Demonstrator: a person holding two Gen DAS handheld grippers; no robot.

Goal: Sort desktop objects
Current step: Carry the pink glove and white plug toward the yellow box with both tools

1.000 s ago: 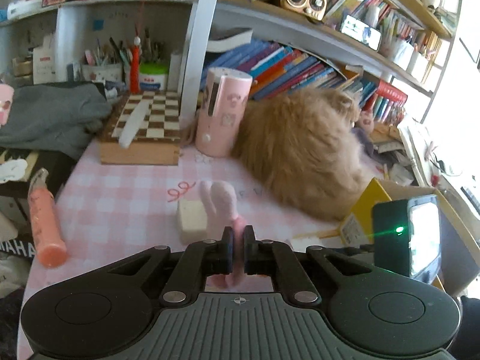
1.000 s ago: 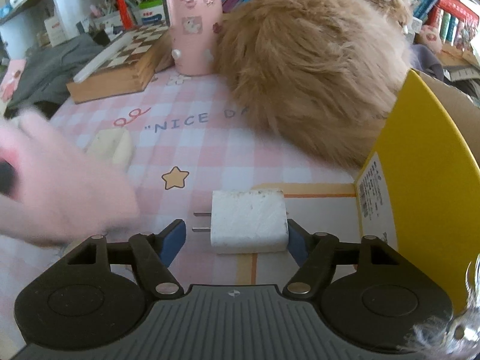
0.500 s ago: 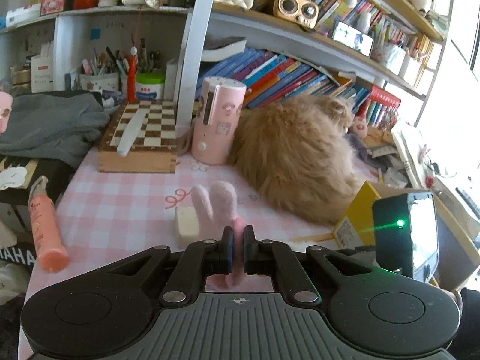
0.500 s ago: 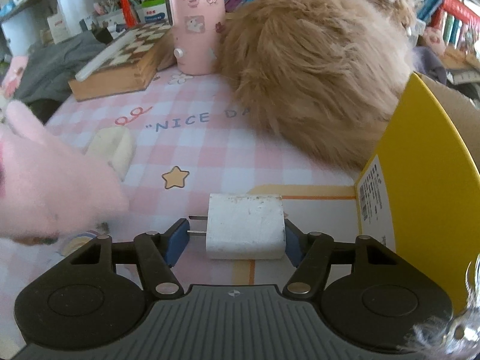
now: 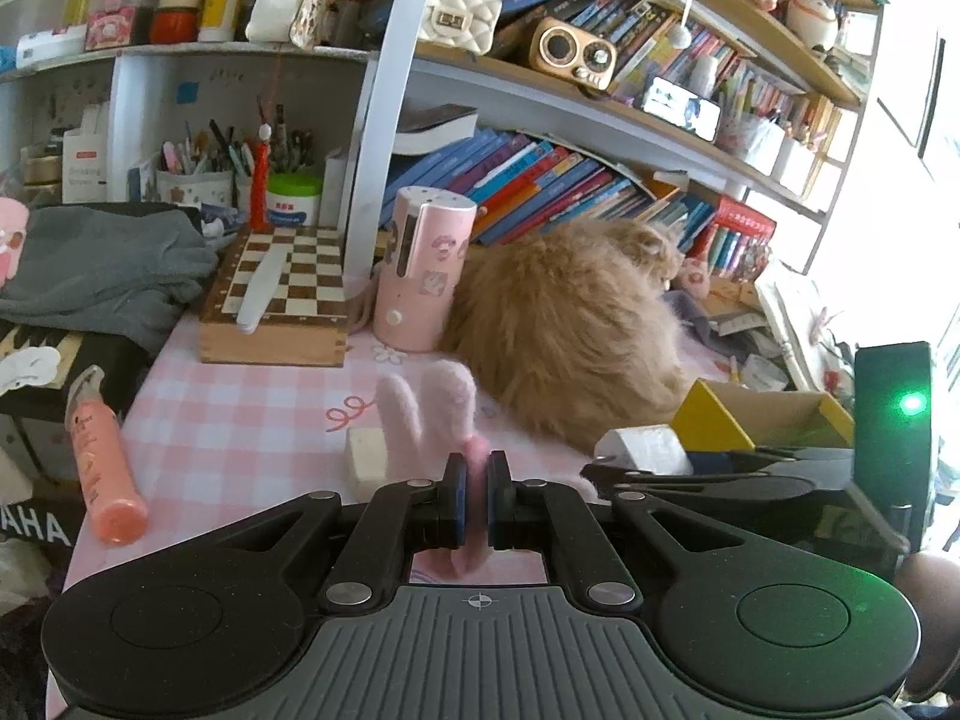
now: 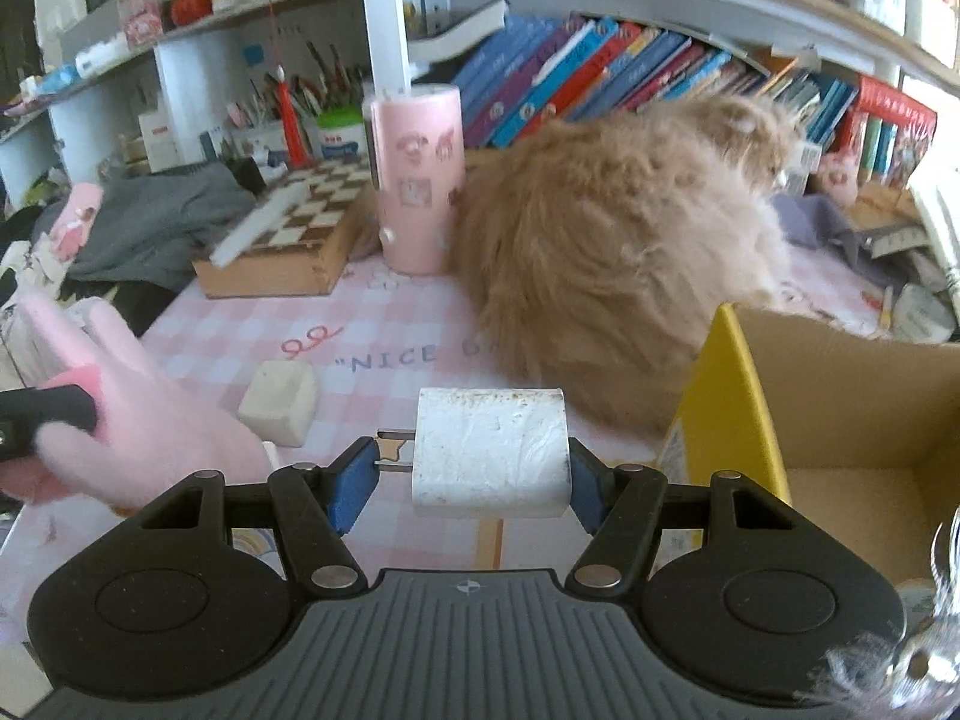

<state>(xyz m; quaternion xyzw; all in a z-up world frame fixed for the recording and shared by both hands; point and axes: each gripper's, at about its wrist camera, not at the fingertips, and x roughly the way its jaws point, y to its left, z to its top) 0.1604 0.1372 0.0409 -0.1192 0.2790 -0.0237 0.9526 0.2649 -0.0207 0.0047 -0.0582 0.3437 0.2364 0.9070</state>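
Observation:
My right gripper [image 6: 474, 462] is shut on a white charger plug [image 6: 489, 450], its prongs pointing left, held above the pink checked tablecloth [image 6: 240, 342]. To its right stands an open cardboard box [image 6: 840, 408] with a yellow flap. My left gripper [image 5: 474, 471] is shut on a pink plush bunny [image 5: 432, 414], ears up, over the cloth. The bunny [image 6: 150, 420] also shows at the left edge of the right wrist view. A cream eraser block [image 6: 279, 408] lies on the cloth between both grippers. In the left wrist view the charger [image 5: 645, 450] appears at the right, near the box.
A fluffy orange cat [image 6: 618, 240] lies across the back of the desk beside a pink cylinder [image 6: 420, 180]. A wooden chess box [image 6: 288, 240] sits at the back left. An orange tube [image 5: 102, 474] lies at the left edge. Bookshelves crowd the back.
My right gripper closed on the charger and lifted it off the cloth toward the box. The left gripper drifted a little, still holding the bunny.

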